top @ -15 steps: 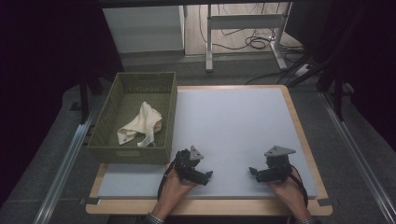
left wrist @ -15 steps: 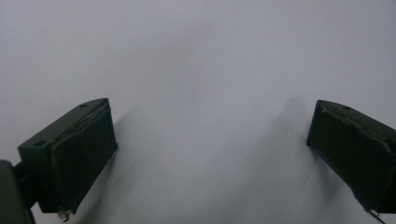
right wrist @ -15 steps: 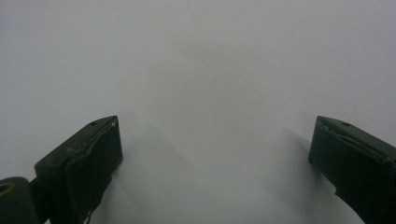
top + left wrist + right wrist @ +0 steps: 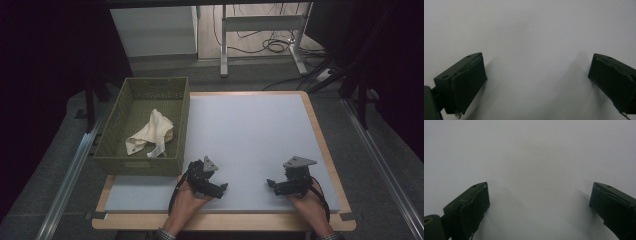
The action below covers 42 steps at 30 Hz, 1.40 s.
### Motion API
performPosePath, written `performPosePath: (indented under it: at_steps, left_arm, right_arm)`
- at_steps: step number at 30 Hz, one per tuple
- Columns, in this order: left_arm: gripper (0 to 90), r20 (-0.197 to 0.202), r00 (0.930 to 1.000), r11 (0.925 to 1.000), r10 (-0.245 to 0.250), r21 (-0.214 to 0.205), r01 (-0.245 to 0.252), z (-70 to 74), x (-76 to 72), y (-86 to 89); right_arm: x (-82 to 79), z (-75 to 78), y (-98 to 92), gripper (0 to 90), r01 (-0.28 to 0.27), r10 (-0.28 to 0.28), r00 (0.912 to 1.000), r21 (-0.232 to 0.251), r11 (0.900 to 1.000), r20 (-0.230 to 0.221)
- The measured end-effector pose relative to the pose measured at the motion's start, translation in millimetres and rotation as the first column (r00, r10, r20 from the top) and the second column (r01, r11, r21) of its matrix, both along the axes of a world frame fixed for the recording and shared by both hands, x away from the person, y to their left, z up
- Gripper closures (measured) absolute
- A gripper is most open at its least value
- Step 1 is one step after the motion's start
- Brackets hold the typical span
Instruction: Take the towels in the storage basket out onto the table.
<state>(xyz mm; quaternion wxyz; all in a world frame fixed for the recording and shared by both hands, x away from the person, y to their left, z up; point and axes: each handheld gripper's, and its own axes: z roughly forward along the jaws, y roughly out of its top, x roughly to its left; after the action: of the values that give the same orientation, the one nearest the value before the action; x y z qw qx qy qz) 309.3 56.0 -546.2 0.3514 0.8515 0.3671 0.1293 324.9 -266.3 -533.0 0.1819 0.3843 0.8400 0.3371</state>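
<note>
A person's two hands rest at the near edge of the white table mat (image 4: 250, 130), one gripper in each. My left gripper (image 4: 222, 187) lies low over the mat and points right; in the left gripper view (image 4: 536, 75) its black jaws stand wide apart with bare mat between them. My right gripper (image 4: 270, 183) points left toward it; the right gripper view (image 4: 539, 200) shows its jaws just as wide, nothing between them. A cream cloth (image 4: 150, 132) lies crumpled in the green woven basket (image 4: 112, 130) at the left.
The basket stands on the mat's left side, close behind my left gripper. A wooden table rim (image 4: 320, 130) frames the mat. Metal rails (image 4: 70, 170) run along both sides of the table, and a stand with cables (image 4: 260, 40) is on the floor beyond.
</note>
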Motion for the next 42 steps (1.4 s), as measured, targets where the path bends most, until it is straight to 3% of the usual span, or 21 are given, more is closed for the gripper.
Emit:
performPosePath:
  at_steps: [26, 34, 42]
  left_arm:
    - [2.2, -0.006, 0.9999, 0.9999, -0.011, 0.0, 0.011, 1.9, 0.9, 1.1]
    - [3.3, -0.004, 0.9994, 0.999, -0.035, -0.027, 0.035, 12.7, 0.8, -0.1]
    - [3.2, -0.007, 0.9981, 0.9979, -0.061, -0.024, 0.061, 23.3, 5.6, -7.0]
  right_arm:
    - [-0.1, 0.1, 0.2, 2.7, 0.002, -0.002, 1.0, 0.0, 1.0, -0.001]
    - [0.0, 0.0, 0.1, 2.7, 0.002, -0.002, 1.0, -0.001, 1.0, 0.001]
    - [0.0, 0.0, 0.0, 2.7, 0.001, -0.001, 1.0, 0.0, 1.0, 0.001]
